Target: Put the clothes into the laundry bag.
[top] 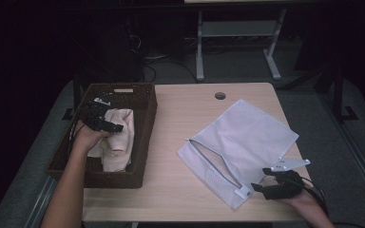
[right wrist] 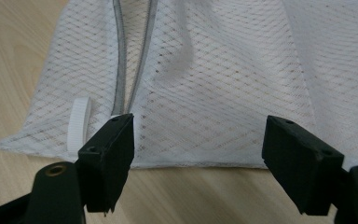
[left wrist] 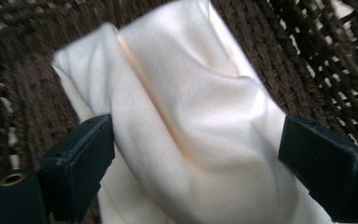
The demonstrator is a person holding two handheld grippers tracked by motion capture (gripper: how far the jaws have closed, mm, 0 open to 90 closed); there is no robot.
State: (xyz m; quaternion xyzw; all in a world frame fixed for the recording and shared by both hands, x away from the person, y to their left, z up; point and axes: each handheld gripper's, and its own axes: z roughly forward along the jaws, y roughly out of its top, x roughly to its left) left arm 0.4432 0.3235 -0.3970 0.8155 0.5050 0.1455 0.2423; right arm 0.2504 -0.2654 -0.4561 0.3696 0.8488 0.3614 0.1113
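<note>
From the high view, your left hand-held gripper [top: 108, 125] sits inside the dark woven basket [top: 145, 137], which stands on the tabletop [top: 180, 190] well to the left of the white mesh laundry bag [top: 247, 142]; the gripper is over the cream cloth [top: 121, 142] that lies bunched in the basket's middle. Your right hand-held gripper [top: 259, 186] rests at the near right corner of the mesh bag, jaws pointing left toward the bag's near edge, with its grey three-cornered plate [top: 290, 164] lying over the bag. The bag lies flat and slanted, its zip [top: 214, 161] open along the side facing the basket. In the left gripper view, your jaws stand wide apart, one on each side of a raised fold of the cream cloth [left wrist: 191, 126]; the fold lies between them, and whether the pads touch it you cannot tell, though nothing is pinched. The basket's brown weave [left wrist: 307, 60] surrounds the cloth on both sides. In the right gripper view, your jaws are also spread wide over the bag's near hem [right wrist: 200, 161], with mesh [right wrist: 214, 84] between them but not clamped. Just left of the left-hand jaw you see the grey zip track [right wrist: 119, 70] and a small white ribbed loop tab [right wrist: 78, 123] at the bag's corner, with bare tabletop [right wrist: 14, 70] beyond it.
</note>
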